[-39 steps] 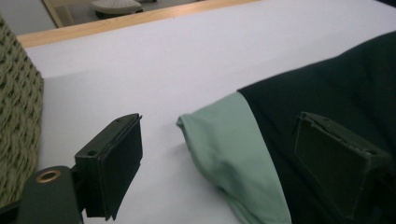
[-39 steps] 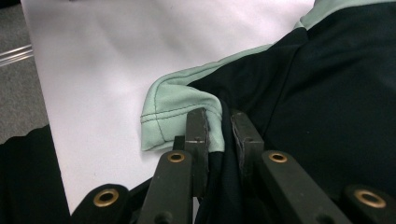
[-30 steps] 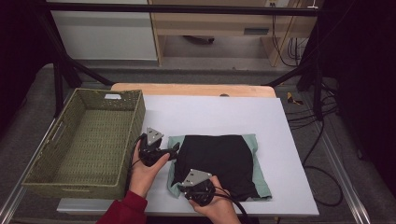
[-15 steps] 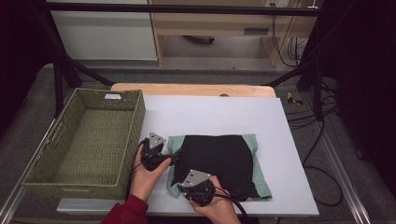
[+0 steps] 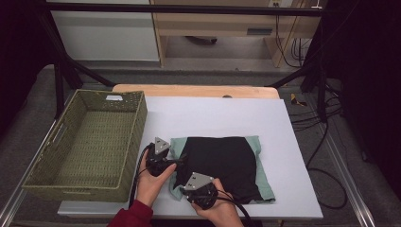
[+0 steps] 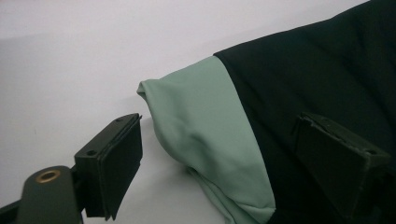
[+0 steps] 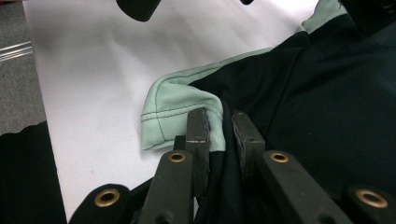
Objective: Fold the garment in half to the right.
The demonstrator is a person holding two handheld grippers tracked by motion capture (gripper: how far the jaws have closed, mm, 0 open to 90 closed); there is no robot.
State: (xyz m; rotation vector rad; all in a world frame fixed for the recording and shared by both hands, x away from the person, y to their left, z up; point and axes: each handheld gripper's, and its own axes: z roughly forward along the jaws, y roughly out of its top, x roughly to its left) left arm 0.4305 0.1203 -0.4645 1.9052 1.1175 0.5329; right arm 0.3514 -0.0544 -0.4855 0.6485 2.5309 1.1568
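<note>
garment [image 5: 222, 165] | black with mint-green edges | folded flat | white table's near side

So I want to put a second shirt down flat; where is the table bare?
Bare: the white table beyond the folded shirt, up to the wooden edge, and a strip at its right. The basket is empty. Crowded: the near left corner, with both grippers.
</note>
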